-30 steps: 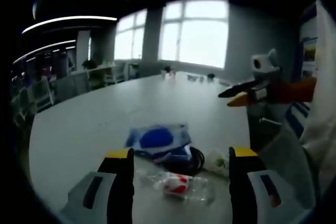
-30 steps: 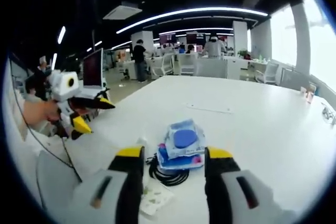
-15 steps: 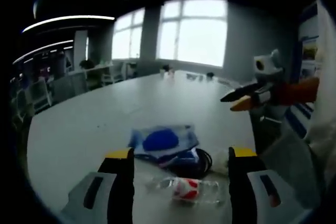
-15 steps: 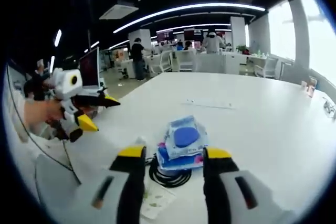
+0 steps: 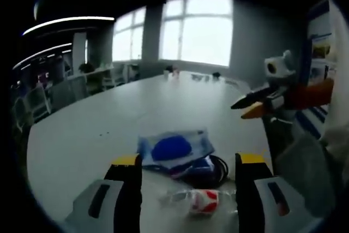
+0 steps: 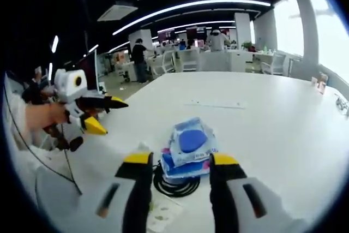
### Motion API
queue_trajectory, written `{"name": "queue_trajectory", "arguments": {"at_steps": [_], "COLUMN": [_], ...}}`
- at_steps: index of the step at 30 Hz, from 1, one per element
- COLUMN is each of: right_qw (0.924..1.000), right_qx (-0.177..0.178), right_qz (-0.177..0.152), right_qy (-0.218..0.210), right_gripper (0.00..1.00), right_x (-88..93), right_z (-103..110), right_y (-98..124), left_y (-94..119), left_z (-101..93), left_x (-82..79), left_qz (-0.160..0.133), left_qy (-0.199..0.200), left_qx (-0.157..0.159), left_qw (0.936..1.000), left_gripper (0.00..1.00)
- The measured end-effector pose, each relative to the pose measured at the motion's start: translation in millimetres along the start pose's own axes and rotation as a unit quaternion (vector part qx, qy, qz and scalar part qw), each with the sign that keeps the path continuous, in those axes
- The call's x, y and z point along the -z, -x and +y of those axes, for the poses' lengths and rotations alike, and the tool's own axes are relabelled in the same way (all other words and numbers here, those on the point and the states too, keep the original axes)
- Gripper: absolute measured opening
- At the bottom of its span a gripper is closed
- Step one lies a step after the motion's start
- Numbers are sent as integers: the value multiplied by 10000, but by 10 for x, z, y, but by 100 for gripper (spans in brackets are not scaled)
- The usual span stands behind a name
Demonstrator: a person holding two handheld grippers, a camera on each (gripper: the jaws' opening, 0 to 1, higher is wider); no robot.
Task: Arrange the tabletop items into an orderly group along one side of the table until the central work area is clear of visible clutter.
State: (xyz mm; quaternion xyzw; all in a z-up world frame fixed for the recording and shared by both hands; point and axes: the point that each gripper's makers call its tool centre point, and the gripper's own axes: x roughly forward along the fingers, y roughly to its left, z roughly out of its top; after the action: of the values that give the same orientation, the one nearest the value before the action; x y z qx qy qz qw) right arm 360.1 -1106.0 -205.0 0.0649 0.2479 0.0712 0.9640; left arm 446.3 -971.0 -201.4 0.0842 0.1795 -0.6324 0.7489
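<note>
Both grippers have come closer to the pile; left gripper (image 5: 185,175) and right gripper (image 6: 179,173) gape, empty. Next: grasp the pouch (image 6: 190,141) ahead.

Most of the white tabletop (image 6: 262,113) lies bare and open toward its far edge. Near the near edge, a blue packet (image 6: 188,141) stacked over a coiled black cable (image 6: 173,185) and a clear wrapper (image 5: 199,200) block the way.

The black cable coil (image 6: 174,184) lies half hidden under the blue packets (image 6: 188,148); the clear wrapper's (image 5: 199,201) print is too blurred to read.
</note>
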Motion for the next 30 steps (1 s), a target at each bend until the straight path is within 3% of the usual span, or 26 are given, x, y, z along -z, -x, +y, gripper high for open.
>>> {"name": "queue_trajectory", "arguments": {"at_steps": [30], "right_qw": [9992], "right_qx": [196], "right_qz": [221], "right_qy": [-283], "right_gripper": [35], "right_x": [114], "right_z": [-104], "right_y": [-326], "left_y": [-403], "left_z": [378], "left_x": [21], "left_qz": [324], "left_qy": [-252], "left_qx": [324], "left_qw": [9986], "left_gripper": [63]}}
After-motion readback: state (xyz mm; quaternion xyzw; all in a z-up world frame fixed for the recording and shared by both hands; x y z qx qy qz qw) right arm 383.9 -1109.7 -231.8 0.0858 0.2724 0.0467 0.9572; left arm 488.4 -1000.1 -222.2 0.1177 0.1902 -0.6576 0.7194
